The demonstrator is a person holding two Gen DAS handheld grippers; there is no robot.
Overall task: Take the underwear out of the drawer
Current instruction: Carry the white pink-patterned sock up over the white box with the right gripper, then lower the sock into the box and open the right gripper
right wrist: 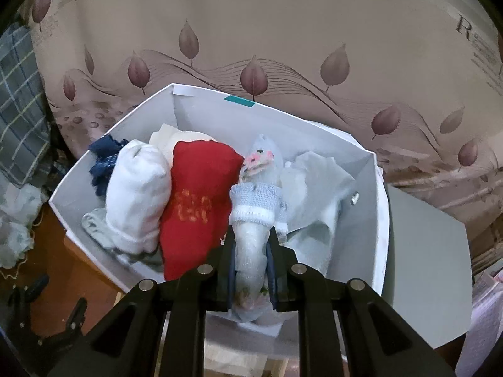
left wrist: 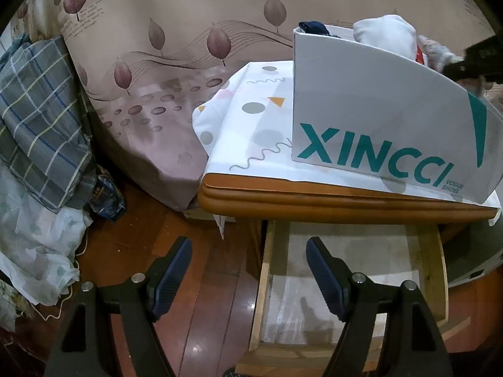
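1. Now the pale rolled underwear (right wrist: 251, 251) sits pinched in the right gripper (right wrist: 251, 248) fingers, above the white box (right wrist: 374, 207).
2. Left gripper (left wrist: 248, 270) fingers stand wide, holding nothing, over the open drawer (left wrist: 430, 270).
3. Box rests on the cloth-covered desk (left wrist: 314, 202) beside a leaf-print bed (left wrist: 176, 72); wooden floor (left wrist: 201, 314) below.

- A leaf-patterned bedsheet (left wrist: 176, 62) fills twelve o'clock.
- A plaid cloth (left wrist: 37, 119) is heaped at nine o'clock.
- A patterned white tablecloth (left wrist: 248, 125) covers the centre.
- The wooden floor (left wrist: 195, 298) shines at six o'clock.
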